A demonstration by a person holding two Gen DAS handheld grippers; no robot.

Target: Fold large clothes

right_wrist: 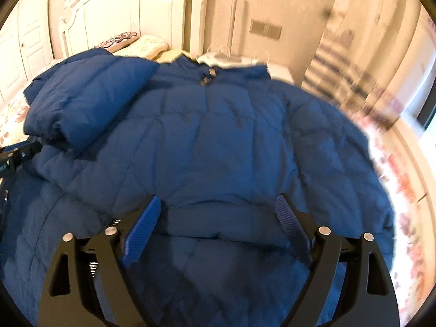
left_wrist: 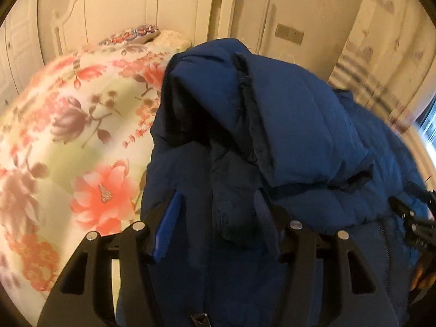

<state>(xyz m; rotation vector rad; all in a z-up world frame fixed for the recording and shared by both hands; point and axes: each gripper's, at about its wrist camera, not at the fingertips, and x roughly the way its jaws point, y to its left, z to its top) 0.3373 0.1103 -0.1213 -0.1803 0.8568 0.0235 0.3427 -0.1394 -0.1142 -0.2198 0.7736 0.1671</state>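
Note:
A large blue quilted puffer jacket [right_wrist: 212,141] lies on the bed, collar toward the headboard, with one sleeve [right_wrist: 90,100] folded across its chest. My right gripper [right_wrist: 215,212] is open, its jaws wide apart over the jacket's lower front, nothing between them. In the left wrist view the jacket [left_wrist: 286,125] is bunched up and lifted close to the camera. A fold of it fills the gap between the jaws of my left gripper [left_wrist: 218,218], which are only partly closed; I cannot tell if they pinch it. The right gripper's body [left_wrist: 417,223] shows at the right edge.
The bed has a floral sheet [left_wrist: 81,141] and a white carved headboard [left_wrist: 130,8]. Pillows [right_wrist: 147,46] lie at its head. A white nightstand [right_wrist: 275,69] stands beside the bed, with a striped curtain [right_wrist: 340,62] and window at the right.

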